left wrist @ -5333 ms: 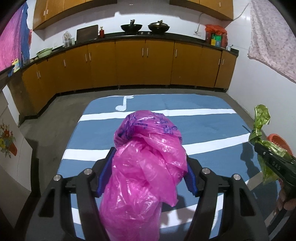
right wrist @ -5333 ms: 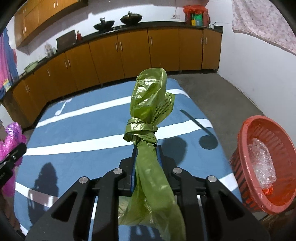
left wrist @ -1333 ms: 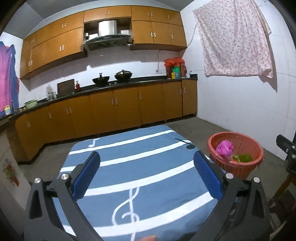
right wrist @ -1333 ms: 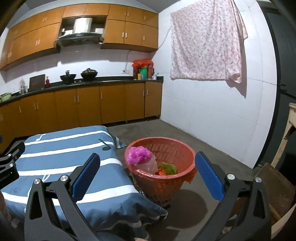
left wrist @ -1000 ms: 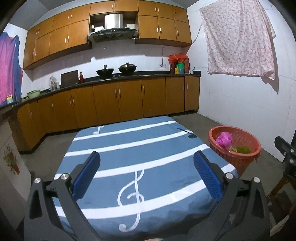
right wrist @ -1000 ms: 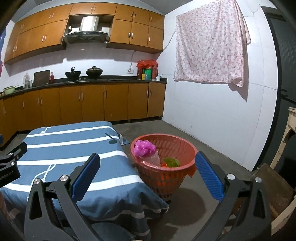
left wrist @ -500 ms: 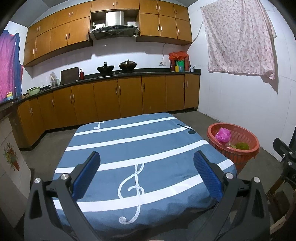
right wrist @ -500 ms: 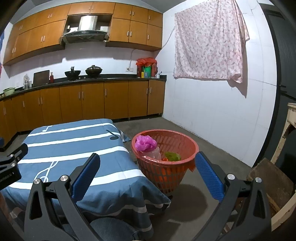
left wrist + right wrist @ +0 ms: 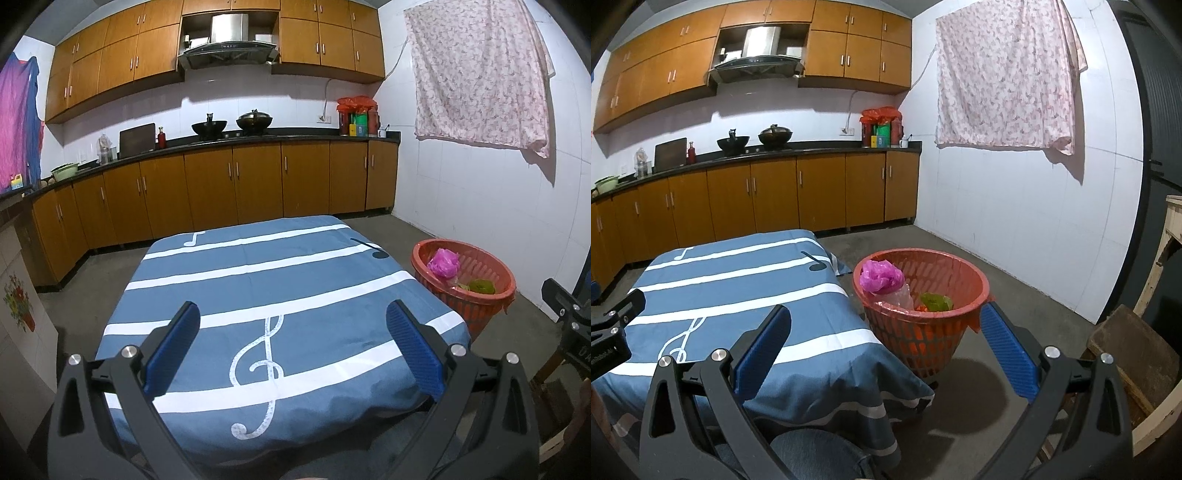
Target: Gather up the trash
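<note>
The left gripper is hanging with its jaws spread wide and nothing between them, aimed over the blue music-note cloth, which is lying bare of trash. The right gripper is likewise gaping and holding nothing, since its load appears already dropped. At 12 o'clock from it the red basket is sitting on the floor just beside the table, holding the pink bag and the green bag; collection looks finished.

Left gripper jaws spread wide, right gripper likewise, both empty
</note>
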{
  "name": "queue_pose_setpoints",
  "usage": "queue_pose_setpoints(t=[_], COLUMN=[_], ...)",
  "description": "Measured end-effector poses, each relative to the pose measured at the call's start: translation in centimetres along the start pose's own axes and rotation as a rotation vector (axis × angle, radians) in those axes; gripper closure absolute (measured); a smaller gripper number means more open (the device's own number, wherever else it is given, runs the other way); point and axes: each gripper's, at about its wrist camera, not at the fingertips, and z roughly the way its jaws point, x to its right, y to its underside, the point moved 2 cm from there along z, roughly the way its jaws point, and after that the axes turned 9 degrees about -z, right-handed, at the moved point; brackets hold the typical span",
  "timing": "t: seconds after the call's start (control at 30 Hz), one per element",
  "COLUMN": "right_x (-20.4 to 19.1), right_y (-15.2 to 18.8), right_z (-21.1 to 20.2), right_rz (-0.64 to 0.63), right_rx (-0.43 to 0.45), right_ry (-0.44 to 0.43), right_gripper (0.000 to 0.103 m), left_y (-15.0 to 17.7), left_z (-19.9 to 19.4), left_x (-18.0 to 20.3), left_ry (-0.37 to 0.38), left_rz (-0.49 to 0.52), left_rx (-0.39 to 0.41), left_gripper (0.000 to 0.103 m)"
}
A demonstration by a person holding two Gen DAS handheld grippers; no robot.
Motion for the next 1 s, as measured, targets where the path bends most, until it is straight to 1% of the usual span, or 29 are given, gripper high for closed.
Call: queue_pose_setpoints(t=[1.0], right_x=[0.1], right_y=[0.24], right_z=[0.2], right_rz=[0.001], right_rx=[-0.007], right_ry=[-0.001], right_gripper=[0.002], left_y=[0.12], left_z=[0.1], left_x=[0.1], left_ry=[0.002], left_rz=[-0.004], left_rx=[-0.001], left_gripper=[0.004])
